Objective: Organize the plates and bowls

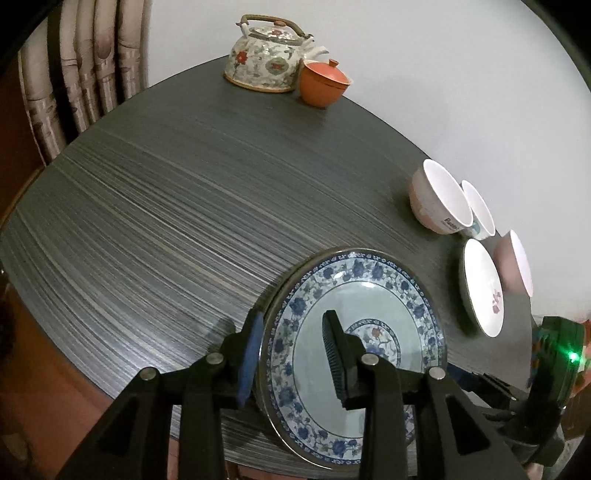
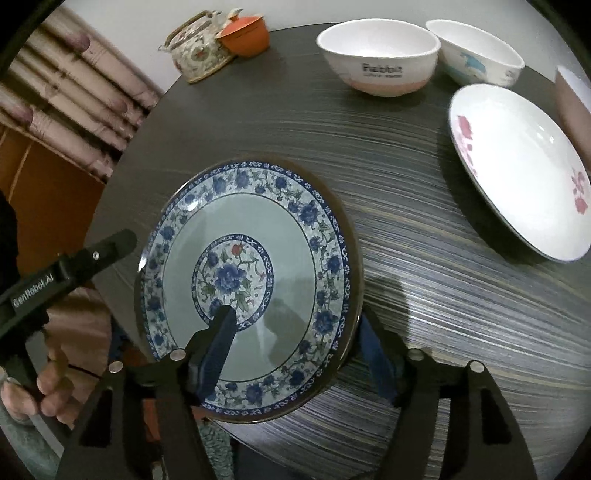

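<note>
A blue-and-white floral plate [image 1: 373, 295] [image 2: 258, 221] sits at the near edge of the dark round table [image 1: 166, 221] [image 2: 424, 295]. My left gripper [image 1: 291, 354] straddles its left rim, one finger outside, one over the plate; the jaws stand apart. My right gripper [image 2: 299, 347] straddles its right rim the same way, open. The left gripper also shows in the right wrist view [image 2: 110, 243] beside the plate. A white plate with red flowers [image 1: 482, 288] [image 2: 517, 170] lies to the right. Behind it stand a white "Rabbit" bowl [image 1: 437, 199] [image 2: 380, 55], a second white bowl [image 1: 480, 210] [image 2: 480, 51] and a pinkish bowl [image 1: 517, 266] [image 2: 572, 99].
A floral teapot [image 1: 266, 55] [image 2: 195, 51] and an orange lidded cup [image 1: 323, 81] [image 2: 247, 33] stand at the far table edge. A striped chair back [image 1: 74, 74] [image 2: 66, 92] is at the left. A white wall lies behind the table.
</note>
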A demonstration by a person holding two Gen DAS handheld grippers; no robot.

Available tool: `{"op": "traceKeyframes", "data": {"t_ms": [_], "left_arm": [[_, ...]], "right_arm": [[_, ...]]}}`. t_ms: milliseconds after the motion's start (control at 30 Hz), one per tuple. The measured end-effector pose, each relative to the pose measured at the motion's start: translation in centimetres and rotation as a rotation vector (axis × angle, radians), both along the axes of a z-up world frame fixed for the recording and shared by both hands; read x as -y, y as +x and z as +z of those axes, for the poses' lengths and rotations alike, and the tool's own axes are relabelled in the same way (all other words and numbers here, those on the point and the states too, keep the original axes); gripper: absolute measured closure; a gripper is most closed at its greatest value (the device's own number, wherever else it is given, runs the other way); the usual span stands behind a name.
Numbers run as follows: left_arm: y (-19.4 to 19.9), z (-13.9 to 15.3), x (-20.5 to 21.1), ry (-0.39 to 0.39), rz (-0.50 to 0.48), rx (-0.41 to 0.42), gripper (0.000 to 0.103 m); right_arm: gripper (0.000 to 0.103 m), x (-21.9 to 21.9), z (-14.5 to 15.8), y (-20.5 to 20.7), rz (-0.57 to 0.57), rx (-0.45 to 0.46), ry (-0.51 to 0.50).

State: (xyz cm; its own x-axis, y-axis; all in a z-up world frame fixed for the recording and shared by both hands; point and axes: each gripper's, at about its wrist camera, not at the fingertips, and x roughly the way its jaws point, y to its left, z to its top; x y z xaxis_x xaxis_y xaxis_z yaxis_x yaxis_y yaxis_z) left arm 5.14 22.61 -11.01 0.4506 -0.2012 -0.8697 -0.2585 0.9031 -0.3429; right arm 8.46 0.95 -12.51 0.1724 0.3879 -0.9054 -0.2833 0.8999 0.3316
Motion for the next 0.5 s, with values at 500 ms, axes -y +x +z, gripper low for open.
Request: {"op": "traceKeyframes", "data": {"t_ms": [500], "left_arm": [[-0.3, 1.0, 1.5, 0.149, -0.021, 0.046, 0.054]], "right_arm": [[0.036, 2.2, 2.4, -2.4, -0.026, 0.212, -0.101]]}}
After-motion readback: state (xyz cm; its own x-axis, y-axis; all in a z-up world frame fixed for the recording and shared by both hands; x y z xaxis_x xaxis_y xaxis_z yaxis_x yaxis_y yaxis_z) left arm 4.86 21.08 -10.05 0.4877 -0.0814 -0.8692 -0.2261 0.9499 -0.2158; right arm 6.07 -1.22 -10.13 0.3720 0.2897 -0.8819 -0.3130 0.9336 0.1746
